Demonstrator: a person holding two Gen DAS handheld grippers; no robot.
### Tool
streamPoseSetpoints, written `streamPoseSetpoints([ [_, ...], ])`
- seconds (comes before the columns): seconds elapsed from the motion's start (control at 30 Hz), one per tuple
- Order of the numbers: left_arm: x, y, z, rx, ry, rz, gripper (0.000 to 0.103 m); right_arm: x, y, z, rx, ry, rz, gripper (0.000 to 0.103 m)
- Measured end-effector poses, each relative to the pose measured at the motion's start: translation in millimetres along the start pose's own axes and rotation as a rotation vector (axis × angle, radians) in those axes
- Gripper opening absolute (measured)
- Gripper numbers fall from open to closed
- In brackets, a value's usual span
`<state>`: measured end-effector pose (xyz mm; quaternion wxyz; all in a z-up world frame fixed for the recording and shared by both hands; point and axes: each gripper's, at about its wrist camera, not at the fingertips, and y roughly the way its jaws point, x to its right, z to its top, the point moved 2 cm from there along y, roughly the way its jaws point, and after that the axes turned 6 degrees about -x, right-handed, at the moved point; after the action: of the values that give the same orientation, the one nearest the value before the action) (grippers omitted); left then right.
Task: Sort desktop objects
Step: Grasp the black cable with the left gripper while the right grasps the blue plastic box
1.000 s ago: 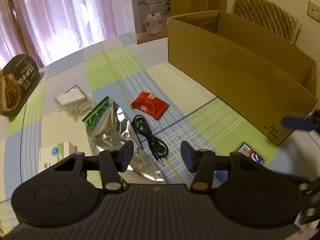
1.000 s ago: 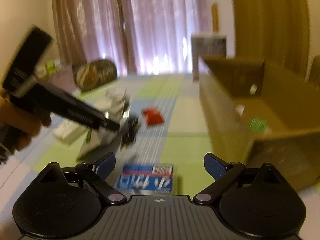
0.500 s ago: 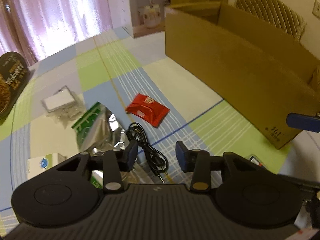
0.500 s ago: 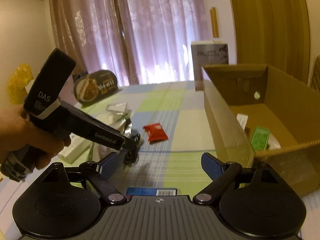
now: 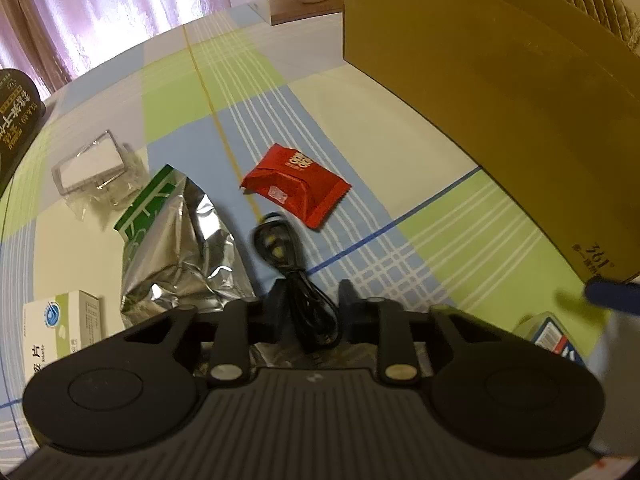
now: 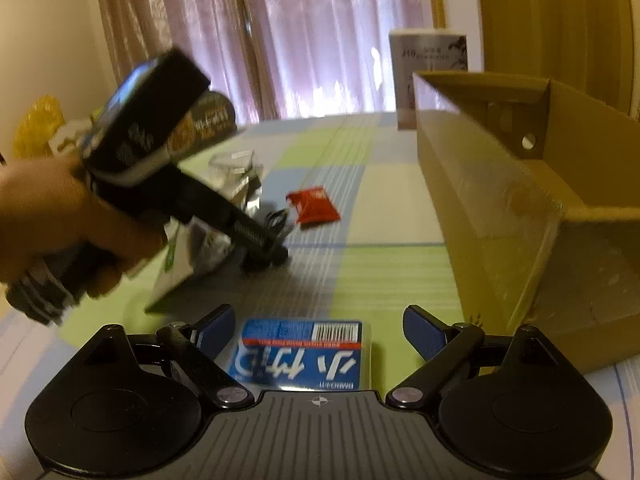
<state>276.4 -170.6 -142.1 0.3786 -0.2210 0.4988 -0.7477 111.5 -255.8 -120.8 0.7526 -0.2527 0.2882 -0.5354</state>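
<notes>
While both tools hang over the checked bench (image 5: 400,128), the scene reads so:
Left gripper (image 5: 308,304): low at the bench, its 2 fingers narrowed around the black cable (image 5: 296,276), which lies between them.
Right gripper (image 6: 318,330): spread wide, just above the blue packet (image 6: 300,354).
Red sachet (image 5: 296,188): just beyond the cable.
Foil pouch (image 5: 176,248): left of the cable.
Cardboard box (image 6: 520,208): far right, open top.
Hand (image 6: 52,216): grips the left tool's handle.
</notes>
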Motion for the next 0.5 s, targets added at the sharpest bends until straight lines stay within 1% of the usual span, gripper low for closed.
streamPoseSetpoints([
  [0.03, 2.2, -1.8, -1.2, -0.001, 0.013, 0.001, 0.018, -0.5, 1.7, -1.5, -0.009, -0.005, 0.008, 0.088],
  [0.1, 5.8, -6.9, -5.1, 0.003, 0.026, -0.012, 0.012, -0.6, 3.2, -4.6, -0.024, -0.009, 0.009, 0.088],
  [0.3, 12.4, -33.1, -27.0, 0.019, 0.03, -0.057, 0.011, -0.1, 9.6, -8.0, -0.061, -0.008, 0.019, 0.088],
  [0.5, 20.2, -70.7, -58.3, 0.049, 0.009, -0.107, 0.011, -4.1, 9.8, -8.8, -0.072, -0.03, 0.036, 0.088],
])
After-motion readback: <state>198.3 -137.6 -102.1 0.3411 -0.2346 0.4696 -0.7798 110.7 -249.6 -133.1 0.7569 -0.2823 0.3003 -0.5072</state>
